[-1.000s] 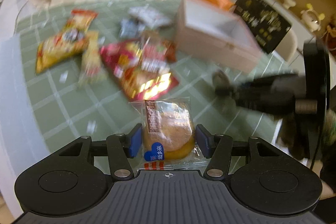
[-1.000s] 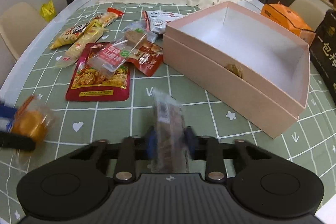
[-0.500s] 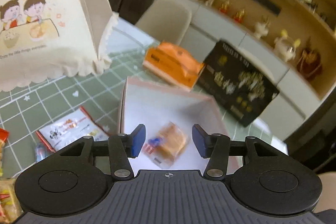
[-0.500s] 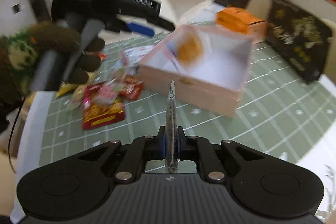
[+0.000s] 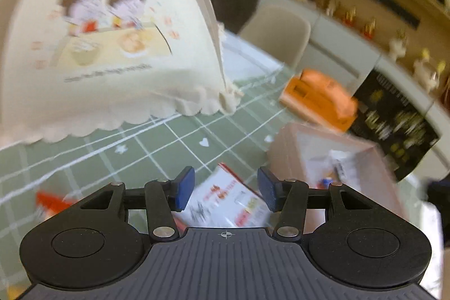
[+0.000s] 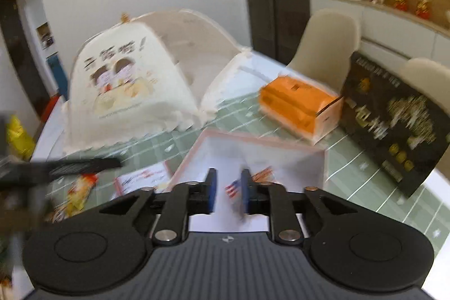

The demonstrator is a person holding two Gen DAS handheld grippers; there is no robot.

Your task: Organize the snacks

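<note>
- The left gripper [image 5: 225, 192] hangs over the green checked tablecloth [image 5: 157, 144] with its blue pads [image 5: 184, 191] spread wide and nothing between them.
- Under and past those pads lies a white snack packet [image 5: 227, 205] with red print, flat on the cloth just beside the pink box [image 5: 292, 156].
- Inside the box, from the left view, a blurred pale wrapper [image 5: 336, 163] rests on the floor of it.
- The right gripper [image 6: 227, 189] is above the same pink box [image 6: 323, 162], pads parted a little.
- A small blurred snack packet [image 6: 233, 187] shows in that gap against the right pad; whether it is pinched, I cannot tell.
- To the left on the cloth lie a white packet [image 6: 142, 177] and a yellow-orange one [image 6: 80, 189].
- Beyond the box stand an orange carton [image 6: 298, 106], a black gift box [image 6: 393, 123], and a cream food cover [image 6: 126, 92] printed with two cartoon children.
</note>
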